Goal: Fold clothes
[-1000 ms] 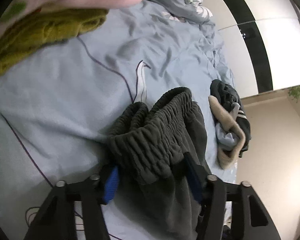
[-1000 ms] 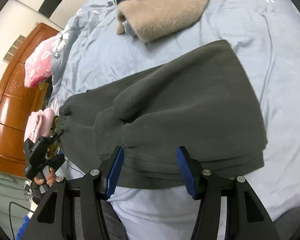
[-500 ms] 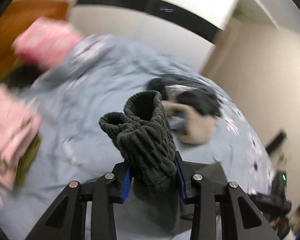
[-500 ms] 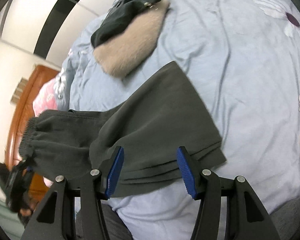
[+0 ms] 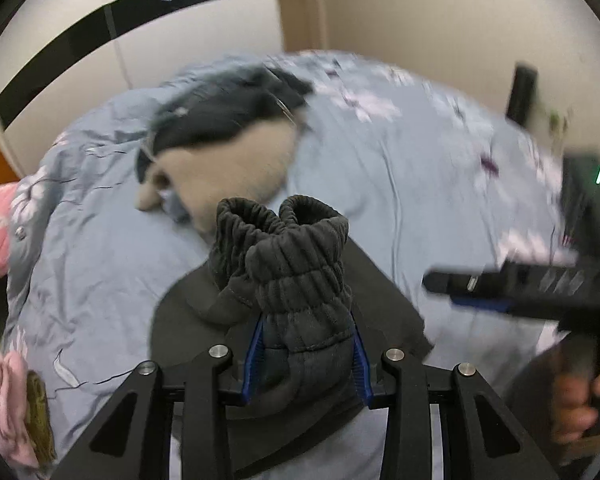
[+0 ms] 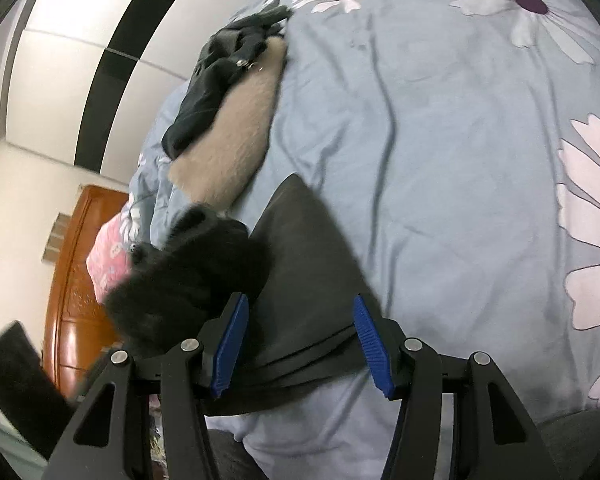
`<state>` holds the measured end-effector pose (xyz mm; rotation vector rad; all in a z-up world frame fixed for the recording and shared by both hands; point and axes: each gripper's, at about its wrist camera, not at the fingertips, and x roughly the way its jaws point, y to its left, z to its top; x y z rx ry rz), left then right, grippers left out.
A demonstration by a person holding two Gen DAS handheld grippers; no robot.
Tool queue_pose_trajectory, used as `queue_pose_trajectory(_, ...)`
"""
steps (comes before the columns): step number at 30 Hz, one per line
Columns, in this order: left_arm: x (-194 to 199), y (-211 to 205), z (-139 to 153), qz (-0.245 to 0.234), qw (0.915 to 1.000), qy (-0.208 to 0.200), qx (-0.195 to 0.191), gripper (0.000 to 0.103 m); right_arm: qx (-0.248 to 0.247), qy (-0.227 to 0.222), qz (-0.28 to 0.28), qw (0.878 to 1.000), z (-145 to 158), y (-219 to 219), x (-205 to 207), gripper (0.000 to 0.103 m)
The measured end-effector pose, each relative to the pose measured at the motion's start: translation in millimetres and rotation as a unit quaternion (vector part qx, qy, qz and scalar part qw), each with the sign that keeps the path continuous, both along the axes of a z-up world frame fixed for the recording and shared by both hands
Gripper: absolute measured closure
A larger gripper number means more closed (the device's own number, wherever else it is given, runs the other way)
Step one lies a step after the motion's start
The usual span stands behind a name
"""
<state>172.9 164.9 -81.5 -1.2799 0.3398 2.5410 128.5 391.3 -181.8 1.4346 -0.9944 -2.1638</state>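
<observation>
The left gripper point(image 5: 306, 356) jaws pinch the grey pants point(image 5: 296, 276) waistband; the right gripper point(image 6: 300, 344) jaws stay apart. Lay the waistband flat on the bed point(image 6: 440, 160), edges matching.

Motion blurs the right gripper point(image 5: 480, 292) and the hand point(image 5: 576, 408) gripping it, cut by the frame edge. The trousers' point(image 6: 308, 280) bunched waistband point(image 6: 188, 276) is smeared, hiding the left gripper.

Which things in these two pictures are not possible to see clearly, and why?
- Left tool pads: left wrist view, covered by the bunched dark trousers.
- Right tool: left wrist view, motion blur.
- Trouser waistband: right wrist view, blurred.
- Black-and-beige clothes pile: individual garments unclear.
</observation>
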Motion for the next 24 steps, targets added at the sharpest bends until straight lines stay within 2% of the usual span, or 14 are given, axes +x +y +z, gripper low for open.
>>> queue_pose_trajectory(3, -0.2, 14.3, -20.3, -0.014, 0.9995, -0.02, -0.02, 0.061, -0.006, -0.004, -0.007, 1.0, -3.5, 5.0, -1.3, 0.047)
queue_pose_trajectory(5, -0.2, 19.1, -25.9, -0.026, 0.999, -0.034, -0.013, 0.055, -0.008, -0.006, -0.009, 1.0, -4.6, 6.3, -2.1, 0.047)
queue_pose_trajectory(6, -0.1, 21.6, -28.5, -0.033, 0.9986, -0.041, -0.008, 0.043, -0.009, -0.006, -0.01, 1.0, -4.5, 6.5, -2.1, 0.047)
queue_pose_trajectory(7, -3.3, 21.2, -29.6, -0.038, 0.9975, -0.059, 0.01, 0.034, -0.01, -0.007, -0.01, 1.0, -4.3, 6.7, -2.2, 0.047)
queue_pose_trajectory(8, -4.4, 21.6, -30.5, -0.038, 0.9965, -0.07, 0.026, 0.033, -0.009, -0.006, -0.01, 1.0, -3.5, 6.3, -1.7, 0.047)
queue_pose_trajectory(13, -0.6, 1.8, -13.4, -0.014, 0.9918, -0.076, 0.102, 0.032, -0.003, 0.006, -0.009, 1.0, 5.5, 7.4, -0.6, 0.047)
queue_pose_trajectory(16, 6.2, -21.5, 4.6, 0.002, 0.9849, -0.071, 0.158, 0.033, -0.004, 0.019, 0.001, 1.0, 15.1, 5.5, 0.3, 0.047)
queue_pose_trajectory(19, 14.2, -62.7, 23.6, 0.06, 0.978, -0.04, 0.196, 0.03, -0.008, 0.041, 0.034, 0.999, 27.2, -10.9, 0.9, 0.047)
queue_pose_trajectory(21, 14.4, -89.9, 24.3, 0.124, 0.9743, -0.028, 0.186, 0.03, 0.001, 0.053, 0.073, 0.996, 32.8, -34.6, -2.5, 0.047)
queue_pose_trajectory(24, 13.1, -118.7, 12.3, 0.19, 0.9678, -0.042, 0.16, 0.029, 0.02, 0.068, 0.13, 0.989, 39.5, -70.9, -9.7, 0.047)
